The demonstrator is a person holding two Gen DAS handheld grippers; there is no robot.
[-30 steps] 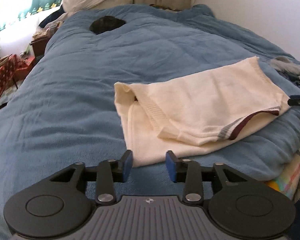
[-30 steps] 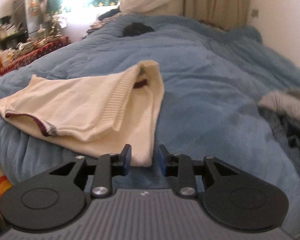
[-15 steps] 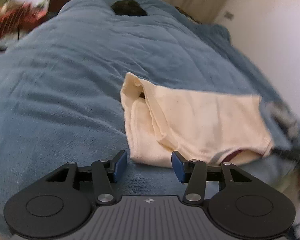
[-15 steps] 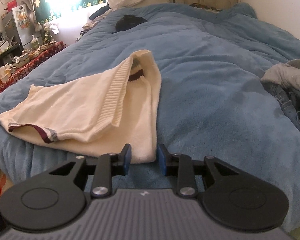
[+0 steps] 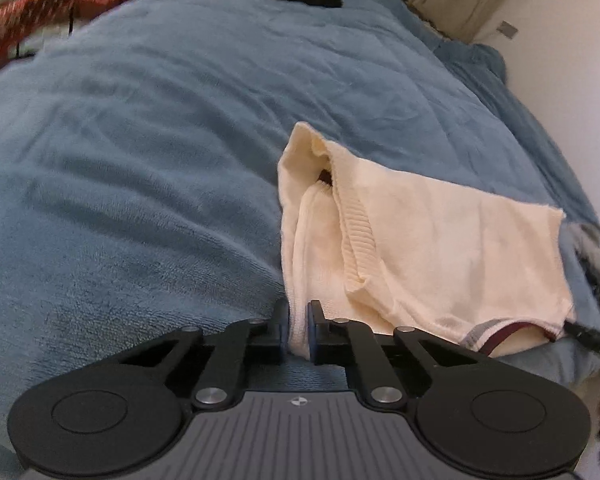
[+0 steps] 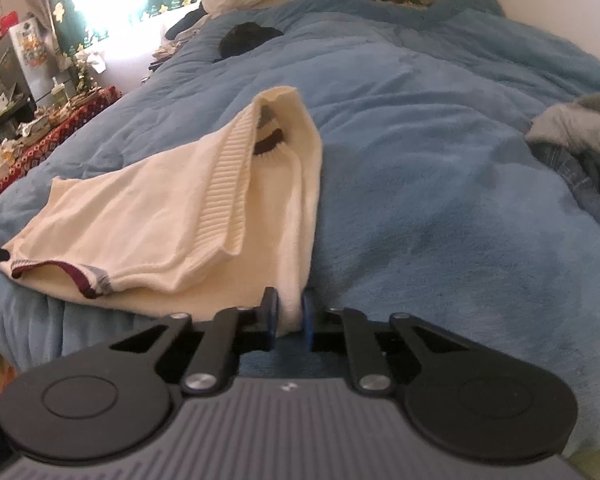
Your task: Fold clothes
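Cream knit sits pinched between the closing jaws of my left gripper and my right gripper, each on a near corner of the half-folded sweater lying by the near edge of the blue blanket.

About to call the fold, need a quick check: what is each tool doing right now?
Left tool: jaws closing on the near edge of the cream sweater.
Right tool: jaws closing on the sweater's other near corner.
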